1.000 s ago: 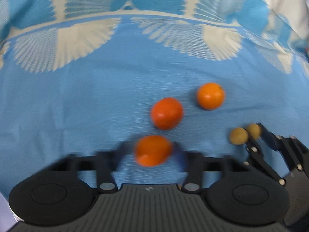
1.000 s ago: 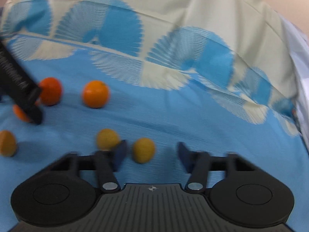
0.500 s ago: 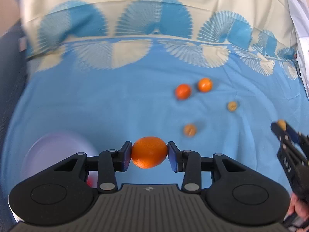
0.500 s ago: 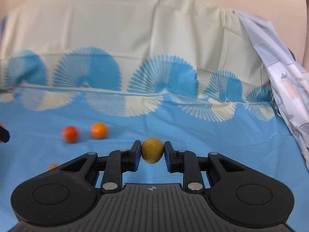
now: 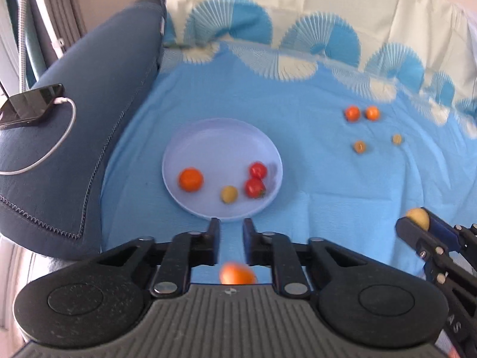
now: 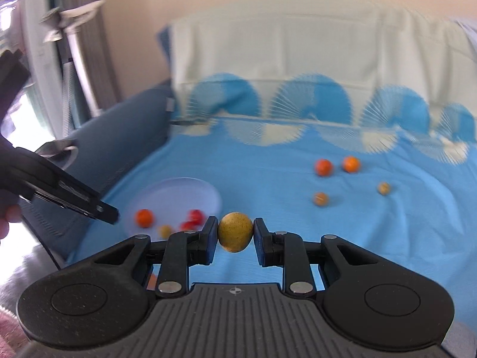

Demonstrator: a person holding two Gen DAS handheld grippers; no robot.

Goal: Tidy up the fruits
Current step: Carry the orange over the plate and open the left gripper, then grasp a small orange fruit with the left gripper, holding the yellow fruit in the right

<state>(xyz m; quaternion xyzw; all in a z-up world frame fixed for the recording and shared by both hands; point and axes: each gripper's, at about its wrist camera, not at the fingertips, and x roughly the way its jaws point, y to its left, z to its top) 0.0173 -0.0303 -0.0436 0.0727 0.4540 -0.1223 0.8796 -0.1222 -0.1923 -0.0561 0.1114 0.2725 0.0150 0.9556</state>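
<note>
My left gripper (image 5: 231, 227) has its jaws close together with nothing between the tips. A blurred orange fruit (image 5: 237, 274) shows below and behind them, close to the gripper body and free of the fingers. Ahead lies a lavender plate (image 5: 208, 131) holding an orange (image 5: 190, 179), a yellow fruit (image 5: 229, 194) and two red fruits (image 5: 254, 179). My right gripper (image 6: 235, 232) is shut on a yellow-green fruit (image 6: 235, 232), held above the blue cloth right of the plate (image 6: 190, 191). It also shows in the left wrist view (image 5: 417, 217).
Two oranges (image 5: 362, 113) and two small yellowish fruits (image 5: 377, 143) lie on the blue cloth at the far right. A dark blue sofa arm (image 5: 98, 95) with a phone (image 5: 29, 104) and white cable is left of the plate. The left gripper (image 6: 98, 208) shows at the left of the right wrist view.
The orange fruit has slipped out of my left gripper's fingers and the jaws have closed further. Both grippers have swung left, bringing the plate into view. The right still holds the yellow-green fruit.
</note>
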